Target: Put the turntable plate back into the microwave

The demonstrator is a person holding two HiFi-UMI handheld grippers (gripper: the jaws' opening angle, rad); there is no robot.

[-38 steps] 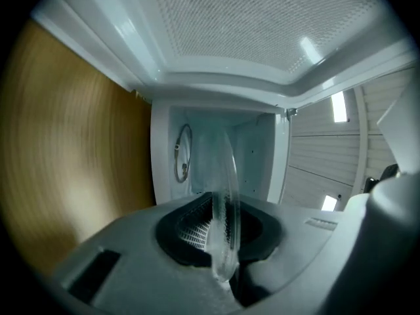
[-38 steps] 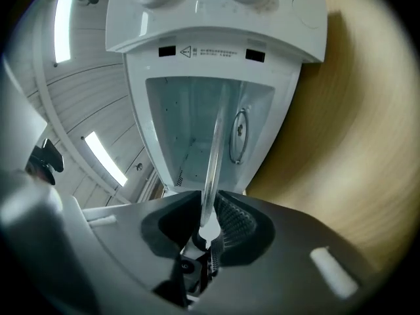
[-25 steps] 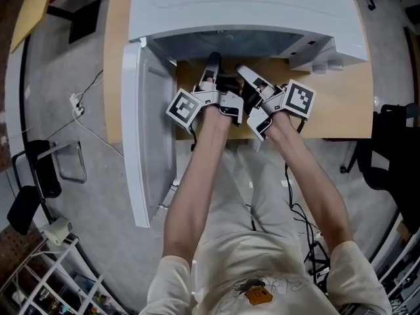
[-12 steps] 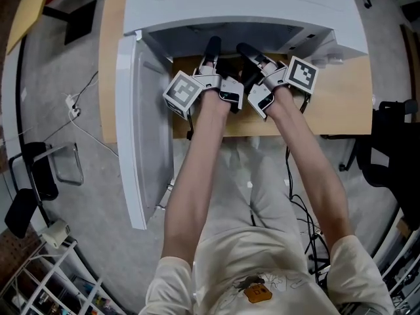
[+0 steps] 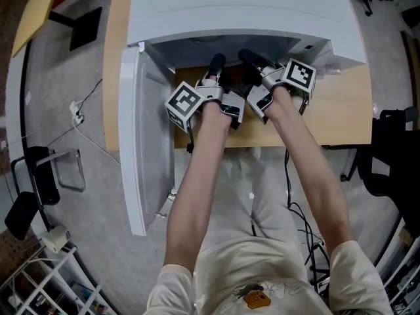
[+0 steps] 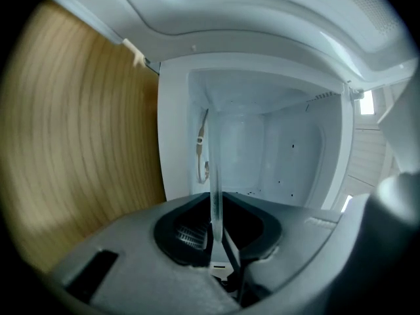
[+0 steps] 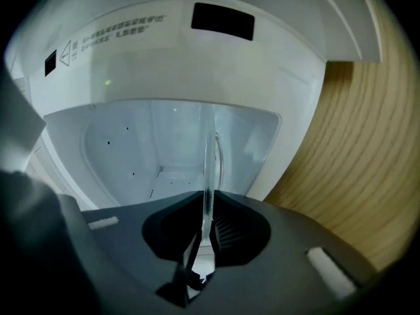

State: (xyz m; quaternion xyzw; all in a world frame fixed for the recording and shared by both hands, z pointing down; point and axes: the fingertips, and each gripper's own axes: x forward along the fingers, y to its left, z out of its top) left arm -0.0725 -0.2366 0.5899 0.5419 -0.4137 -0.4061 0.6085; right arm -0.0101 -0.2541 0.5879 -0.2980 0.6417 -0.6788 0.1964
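As jaws close further, left tool [image 6: 216, 231] and right tool [image 7: 206, 233] pinch the plate [image 6: 215, 166] edgewise.

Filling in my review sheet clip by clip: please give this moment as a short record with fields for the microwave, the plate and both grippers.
Microwave: white microwave oven on light wooden table; door swung open
Plate: clear glass turntable plate, at the cavity's mouth, carried between both grippers
Left gripper: jaws just closed further, clamped on the plate's rim
Right gripper: jaws just closed further, clamped on the plate's rim
Stage: plate not yet released
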